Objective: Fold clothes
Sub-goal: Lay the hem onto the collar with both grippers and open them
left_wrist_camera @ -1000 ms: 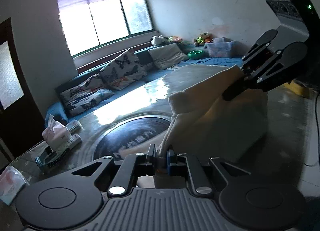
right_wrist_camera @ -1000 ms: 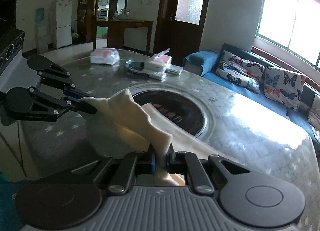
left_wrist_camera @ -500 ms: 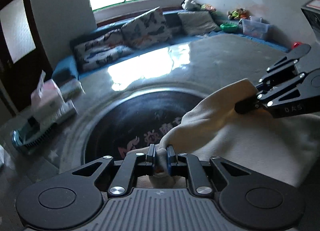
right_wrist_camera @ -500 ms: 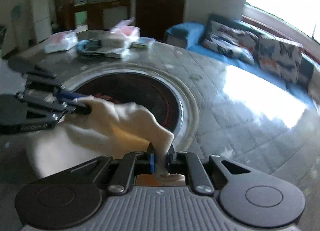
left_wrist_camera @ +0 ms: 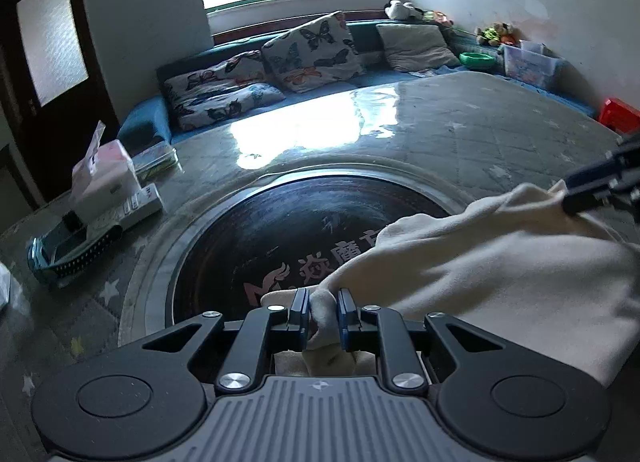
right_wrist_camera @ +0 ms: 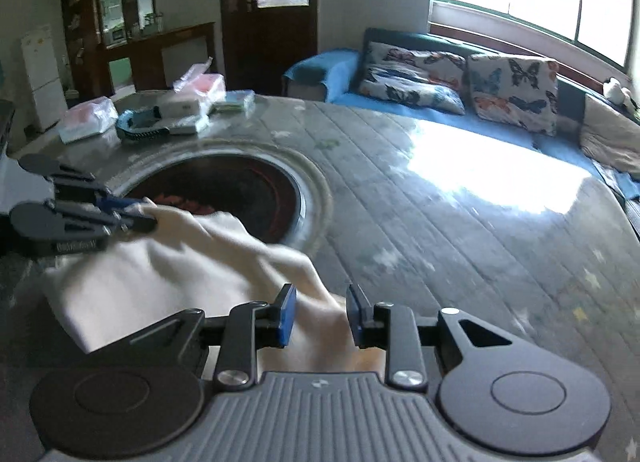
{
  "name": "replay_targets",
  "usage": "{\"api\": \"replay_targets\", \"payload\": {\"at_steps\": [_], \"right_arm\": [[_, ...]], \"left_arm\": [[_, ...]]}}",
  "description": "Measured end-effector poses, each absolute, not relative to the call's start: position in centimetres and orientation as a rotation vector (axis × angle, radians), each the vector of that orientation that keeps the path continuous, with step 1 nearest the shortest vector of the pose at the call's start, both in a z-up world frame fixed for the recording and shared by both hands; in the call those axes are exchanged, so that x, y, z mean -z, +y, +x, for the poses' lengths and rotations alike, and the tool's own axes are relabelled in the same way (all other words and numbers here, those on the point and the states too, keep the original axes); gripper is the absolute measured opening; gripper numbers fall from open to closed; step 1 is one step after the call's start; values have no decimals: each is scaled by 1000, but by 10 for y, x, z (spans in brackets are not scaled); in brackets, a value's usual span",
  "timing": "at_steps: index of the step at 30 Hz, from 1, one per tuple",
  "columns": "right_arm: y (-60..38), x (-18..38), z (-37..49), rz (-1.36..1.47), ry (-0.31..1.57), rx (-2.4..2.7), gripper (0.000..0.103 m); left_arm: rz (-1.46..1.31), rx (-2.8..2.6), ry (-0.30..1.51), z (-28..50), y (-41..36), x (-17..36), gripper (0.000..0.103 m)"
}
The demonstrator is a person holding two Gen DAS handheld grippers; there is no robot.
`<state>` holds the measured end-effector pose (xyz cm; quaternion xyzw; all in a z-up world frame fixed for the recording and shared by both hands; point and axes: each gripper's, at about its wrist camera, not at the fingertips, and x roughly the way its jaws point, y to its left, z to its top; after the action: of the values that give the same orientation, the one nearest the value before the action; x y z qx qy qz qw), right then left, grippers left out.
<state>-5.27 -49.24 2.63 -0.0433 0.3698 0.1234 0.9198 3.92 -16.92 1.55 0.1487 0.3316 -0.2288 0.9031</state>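
A cream garment (left_wrist_camera: 500, 274) lies low over the grey table, folded over on itself; it also shows in the right wrist view (right_wrist_camera: 160, 274). My left gripper (left_wrist_camera: 323, 316) is shut on one corner of it, near the dark round inset (left_wrist_camera: 280, 230). My right gripper (right_wrist_camera: 320, 312) has its jaws spread, with the cloth lying loose between them. In the left wrist view the right gripper (left_wrist_camera: 600, 186) sits at the garment's far right corner. In the right wrist view the left gripper (right_wrist_camera: 136, 218) pinches the far left corner.
Tissue packs (left_wrist_camera: 104, 178), a box and a blue brush (left_wrist_camera: 68, 258) sit at the table's left side. A blue sofa with butterfly cushions (left_wrist_camera: 312, 50) runs behind the table. A dark door (right_wrist_camera: 276, 18) and cabinet stand beyond it.
Both grippers have come down toward the table with the garment. My right gripper has opened and let go of its corner. My left gripper stays shut on its corner.
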Motion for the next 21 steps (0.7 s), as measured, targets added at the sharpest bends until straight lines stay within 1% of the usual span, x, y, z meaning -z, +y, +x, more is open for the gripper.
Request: {"api": "replay_targets", "payload": {"at_steps": [5,6,7,8,14,15,16,17,18,19,20,21], "right_arm": [[-498,-15,-55,-41,771,-221,27],[-497,-14,-57,-44,760,-208,30],[-498,-14,-59,-47,747,-195,36],[-499,-14,-61,-43,741,-186,38],[-506,-7,-63,-14,759,-176,36],[-506,-6,-62,-8,763,-175,33],[-505,-6,-62,-8,763,-175,25],[-503,-6,-62,-16,760,-176,22],[-501,-7,-63,-23,757,-177,13],[-499,-8,-63,-30,754,-179,9],[-496,-9,-64,-47,746,-179,8],[-493,-13,-64,-71,730,-177,7]], "left_arm": [[274,441,699,40,-169,-16,17],[266,434,701,40,-169,-16,17],[259,427,704,40,-169,-15,17],[252,421,706,40,-169,-15,17],[208,380,720,41,-169,-14,18],[198,376,724,41,-169,-15,18],[187,375,727,41,-168,-15,18],[177,374,731,41,-167,-15,19],[168,372,735,42,-166,-15,19],[158,371,740,42,-165,-15,21],[146,365,747,43,-164,-15,26],[133,358,754,44,-163,-16,29]]}}
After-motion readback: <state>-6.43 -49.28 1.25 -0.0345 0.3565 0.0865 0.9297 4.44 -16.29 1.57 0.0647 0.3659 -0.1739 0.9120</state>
